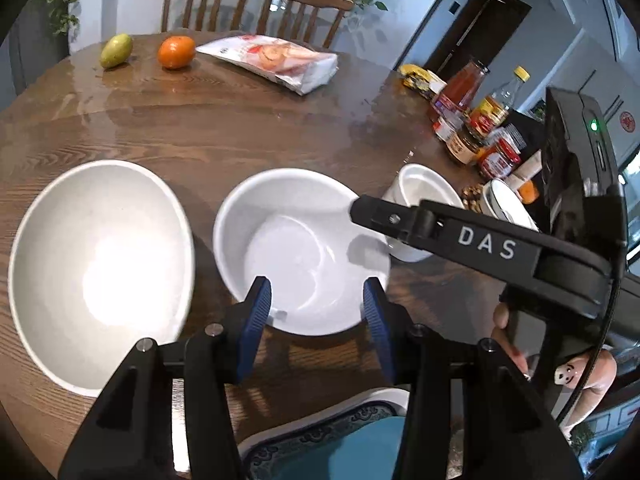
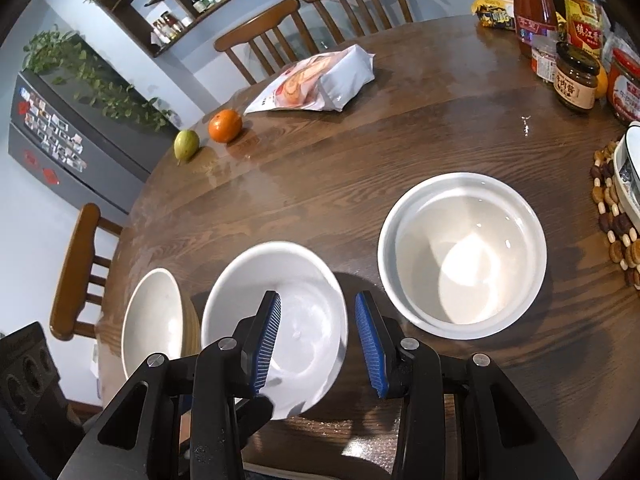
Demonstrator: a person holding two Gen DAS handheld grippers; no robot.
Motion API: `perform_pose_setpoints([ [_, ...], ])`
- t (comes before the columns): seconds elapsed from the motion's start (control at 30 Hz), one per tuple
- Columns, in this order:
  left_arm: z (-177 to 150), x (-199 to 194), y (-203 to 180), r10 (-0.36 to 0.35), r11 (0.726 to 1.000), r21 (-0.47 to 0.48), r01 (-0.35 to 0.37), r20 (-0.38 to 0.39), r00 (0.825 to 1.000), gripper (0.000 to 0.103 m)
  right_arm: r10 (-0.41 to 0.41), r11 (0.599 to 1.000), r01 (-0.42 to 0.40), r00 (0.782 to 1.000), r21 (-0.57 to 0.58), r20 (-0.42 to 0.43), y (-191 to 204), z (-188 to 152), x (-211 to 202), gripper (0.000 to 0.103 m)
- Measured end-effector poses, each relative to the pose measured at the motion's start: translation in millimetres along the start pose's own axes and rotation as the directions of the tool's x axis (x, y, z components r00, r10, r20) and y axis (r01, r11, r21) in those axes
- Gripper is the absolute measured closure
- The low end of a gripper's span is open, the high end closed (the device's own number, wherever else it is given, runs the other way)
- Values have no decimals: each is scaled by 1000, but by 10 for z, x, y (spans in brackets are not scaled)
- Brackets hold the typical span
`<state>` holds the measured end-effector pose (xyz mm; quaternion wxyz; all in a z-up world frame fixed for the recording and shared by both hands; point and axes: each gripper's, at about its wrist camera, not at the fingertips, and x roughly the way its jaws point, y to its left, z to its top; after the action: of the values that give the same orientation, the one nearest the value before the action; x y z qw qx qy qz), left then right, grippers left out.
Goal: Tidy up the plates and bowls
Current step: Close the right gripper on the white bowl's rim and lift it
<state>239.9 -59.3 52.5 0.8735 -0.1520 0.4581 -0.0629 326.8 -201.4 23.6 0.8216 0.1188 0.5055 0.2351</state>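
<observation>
1. Middle bowl sits on the table, directly ahead of and below both tongs.
2. Left tongs: blue pads apart, straddling the near rim, no visible contact.
3. Right tongs: apart, empty, over the same bowl.
4. Nested bowls lie right; large bowl left.
5. Patterned plate partly hidden under left tongs.

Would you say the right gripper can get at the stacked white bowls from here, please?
Probably yes: the right gripper hangs over the middle bowl, and bare table lies before the stacked white bowls.
</observation>
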Motion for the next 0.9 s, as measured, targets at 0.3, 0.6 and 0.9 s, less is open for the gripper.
perform_pose_setpoints([
  [0.3,-28,18,-38,53,998,23,-53,9,999,50,-4,1000,4,1000,-10,-2,20,-12,3,62],
  [0.6,-18,131,13,37,999,-1,-37,-14,999,50,-17,1000,17,1000,-20,-5,40,-15,44,62],
  [0.9,-16,39,-13,-30,999,-13,30,-8,1000,50,-49,998,48,999,-36,-12,72,-23,108,62],
])
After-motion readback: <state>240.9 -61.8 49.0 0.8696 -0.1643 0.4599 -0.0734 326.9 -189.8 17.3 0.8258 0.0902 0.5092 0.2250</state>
